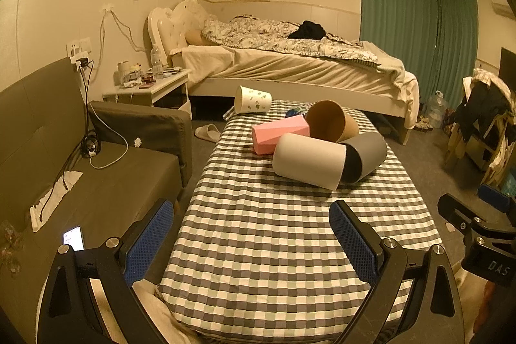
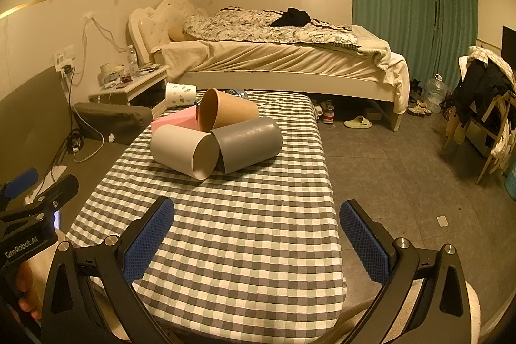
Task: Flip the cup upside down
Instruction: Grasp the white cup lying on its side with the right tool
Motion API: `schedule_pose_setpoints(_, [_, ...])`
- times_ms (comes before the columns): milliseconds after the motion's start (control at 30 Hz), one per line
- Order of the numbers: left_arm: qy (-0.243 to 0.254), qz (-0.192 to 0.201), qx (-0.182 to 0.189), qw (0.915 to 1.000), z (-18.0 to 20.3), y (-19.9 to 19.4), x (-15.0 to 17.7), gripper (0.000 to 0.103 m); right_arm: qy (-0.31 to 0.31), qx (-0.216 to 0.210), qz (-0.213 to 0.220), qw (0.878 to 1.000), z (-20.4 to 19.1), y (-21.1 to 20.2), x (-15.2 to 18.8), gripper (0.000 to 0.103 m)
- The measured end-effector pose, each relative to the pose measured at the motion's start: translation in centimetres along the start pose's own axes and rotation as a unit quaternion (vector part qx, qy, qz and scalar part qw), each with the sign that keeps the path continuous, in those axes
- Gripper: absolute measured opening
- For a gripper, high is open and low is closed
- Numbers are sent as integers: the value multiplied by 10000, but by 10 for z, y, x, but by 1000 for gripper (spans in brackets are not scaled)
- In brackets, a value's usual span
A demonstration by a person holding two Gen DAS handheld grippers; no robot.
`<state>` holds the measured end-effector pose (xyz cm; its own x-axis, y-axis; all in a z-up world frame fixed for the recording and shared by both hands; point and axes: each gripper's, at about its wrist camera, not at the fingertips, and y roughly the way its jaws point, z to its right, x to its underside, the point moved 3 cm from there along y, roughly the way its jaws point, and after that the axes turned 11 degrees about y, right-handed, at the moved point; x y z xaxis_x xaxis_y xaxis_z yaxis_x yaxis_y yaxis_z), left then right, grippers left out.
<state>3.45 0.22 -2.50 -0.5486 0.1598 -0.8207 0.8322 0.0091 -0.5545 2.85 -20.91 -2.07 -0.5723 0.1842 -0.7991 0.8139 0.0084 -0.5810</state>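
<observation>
Several cups lie on their sides on a checkered table (image 1: 258, 231) (image 2: 242, 215): a white cup (image 1: 308, 160) (image 2: 183, 152), a grey cup (image 1: 366, 155) (image 2: 248, 144), a brown cup (image 1: 332, 121) (image 2: 225, 113), a pink faceted cup (image 1: 279, 134) (image 2: 174, 120) and a white patterned cup (image 1: 253, 99) (image 2: 179, 94) at the far end. My left gripper (image 1: 251, 215) is open and empty over the near part of the table. My right gripper (image 2: 256, 215) is open and empty, also short of the cups.
A grey sofa (image 1: 80, 166) with cables and a phone (image 1: 74, 237) stands left of the table. A nightstand (image 1: 148, 89) and a bed (image 1: 290, 63) lie beyond. Chair with clothes (image 2: 483, 105) at the right. Slippers (image 2: 358, 121) on the floor.
</observation>
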Motion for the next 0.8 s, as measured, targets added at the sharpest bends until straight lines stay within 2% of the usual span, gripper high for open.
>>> schedule_pose_setpoints(133, [-84, -157, -5, 9998, -11, 9, -3, 100, -309, -256, -197, 9990, -12, 5, -8, 103])
schedule_pose_setpoints(333, [-262, -402, -123, 9988, -35, 33, -15, 100, -1310, -579, -383, 9890, -49, 30, -40, 103])
schedule_pose_setpoints(533, [-323, -637, -280, 9971, -61, 69, -27, 100, -2255, -1017, -902, 9647, -100, 87, -63, 103])
schedule_pose_setpoints(667, [-319, -781, -414, 9956, -74, 89, -24, 100, -2819, -1034, -1418, 9433, -122, 138, -58, 103])
schedule_pose_setpoints(800, [-535, -1027, -304, 9928, -82, 106, -16, 100, -3222, -1004, -1871, 9225, -135, 179, -46, 103])
